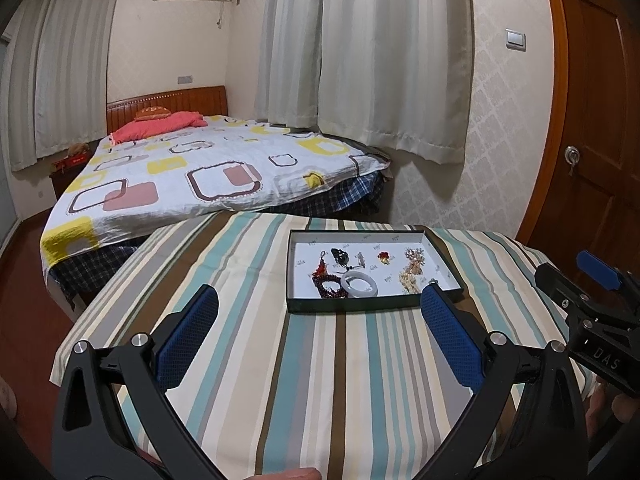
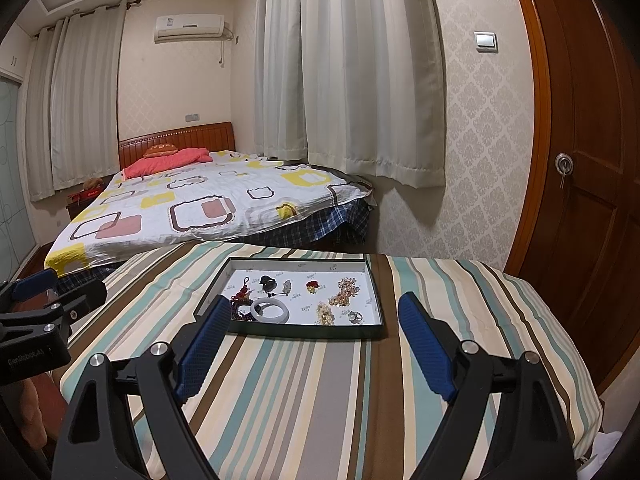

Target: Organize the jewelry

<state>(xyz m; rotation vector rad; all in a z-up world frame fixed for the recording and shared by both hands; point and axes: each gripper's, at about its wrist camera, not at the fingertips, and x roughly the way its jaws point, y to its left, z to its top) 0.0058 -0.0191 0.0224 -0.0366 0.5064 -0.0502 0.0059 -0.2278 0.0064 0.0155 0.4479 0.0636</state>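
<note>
Both tongs, left tongs (image 1: 320, 312) and right tongs (image 2: 316, 320), are hovering released above the striped table (image 2: 312, 400). Jewelry is lying crowded in the tray (image 2: 304, 330) at twelve o'clock. Grabbing the bangle (image 2: 270, 311) risks snagging neighbouring beads (image 2: 240, 312).

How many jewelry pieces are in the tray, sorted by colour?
In the tray, as far as the right wrist view resolves:
White bangle: 1
Red pieces (tassel charm, small red ornament): 2
Dark pieces (bead bracelet, black pendant): 2
Gold or pearl clusters: 2
Silver pieces: 2
Total: 9
</note>
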